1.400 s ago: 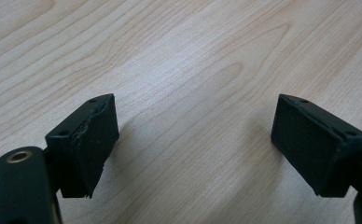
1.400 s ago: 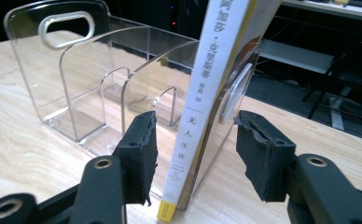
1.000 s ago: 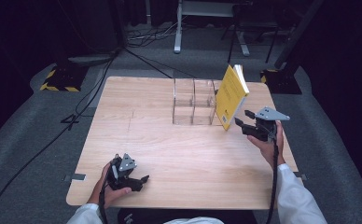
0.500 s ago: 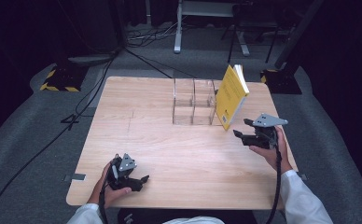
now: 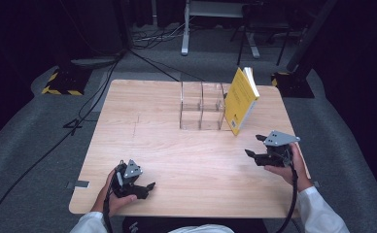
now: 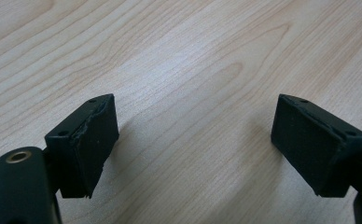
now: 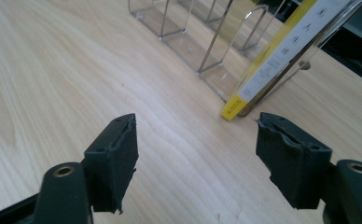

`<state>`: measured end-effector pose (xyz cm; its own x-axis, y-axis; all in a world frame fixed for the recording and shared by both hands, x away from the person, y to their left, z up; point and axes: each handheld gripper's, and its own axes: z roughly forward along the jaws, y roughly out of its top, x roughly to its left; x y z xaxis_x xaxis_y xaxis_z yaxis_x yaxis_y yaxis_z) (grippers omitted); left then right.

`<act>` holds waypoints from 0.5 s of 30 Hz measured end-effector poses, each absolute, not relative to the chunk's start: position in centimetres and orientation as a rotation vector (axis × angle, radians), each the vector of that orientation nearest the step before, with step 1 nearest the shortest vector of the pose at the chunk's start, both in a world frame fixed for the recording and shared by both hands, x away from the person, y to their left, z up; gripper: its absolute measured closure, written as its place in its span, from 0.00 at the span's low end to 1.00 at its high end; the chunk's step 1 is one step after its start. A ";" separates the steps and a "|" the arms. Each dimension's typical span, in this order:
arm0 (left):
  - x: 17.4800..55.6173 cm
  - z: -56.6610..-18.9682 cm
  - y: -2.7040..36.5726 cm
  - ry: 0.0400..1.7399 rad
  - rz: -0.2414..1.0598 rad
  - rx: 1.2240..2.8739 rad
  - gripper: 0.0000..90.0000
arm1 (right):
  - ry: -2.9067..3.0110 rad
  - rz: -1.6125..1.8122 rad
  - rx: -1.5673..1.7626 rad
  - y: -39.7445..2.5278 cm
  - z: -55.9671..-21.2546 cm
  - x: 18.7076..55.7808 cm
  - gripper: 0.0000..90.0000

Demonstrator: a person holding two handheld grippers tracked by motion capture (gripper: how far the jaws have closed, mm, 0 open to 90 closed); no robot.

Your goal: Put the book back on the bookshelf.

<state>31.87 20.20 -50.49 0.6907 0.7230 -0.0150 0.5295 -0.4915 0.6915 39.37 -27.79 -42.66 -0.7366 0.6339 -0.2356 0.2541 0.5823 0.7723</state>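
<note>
Yellow book (image 5: 240, 100) tilted in clear rack (image 5: 201, 104), bare tabletop (image 5: 196, 160) before it.

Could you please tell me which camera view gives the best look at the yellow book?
The high view: the whole yellow book shows there, tilted against the clear divider rack. The right gripper view catches its lower corner and a strip of cover beyond the open hand-held gripper. The left gripper view looks at the table.

yellow book (image 5: 240, 101), clear acrylic rack (image 5: 202, 106), pale wood-grain table (image 5: 177, 145), black tongs (image 5: 258, 147)
</note>
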 end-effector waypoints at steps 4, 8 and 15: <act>31.9 -50.5 20.2 0.953 0.364 2.214 0.17 | 2.350 0.994 0.662 -28.0 -43.3 38.4 0.34; 31.9 -50.5 20.2 0.953 0.364 2.214 0.17 | 2.365 0.966 0.646 -28.4 -44.0 37.5 0.33; 31.9 -50.5 20.2 0.954 0.364 2.213 0.17 | 2.376 0.920 0.643 -29.2 -45.3 36.4 0.32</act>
<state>31.87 20.20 -50.48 0.6907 0.7230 -0.0145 0.5296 -0.4922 0.6909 36.38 -29.18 -45.30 -0.7590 0.5860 -0.2837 0.2423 0.6587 0.7124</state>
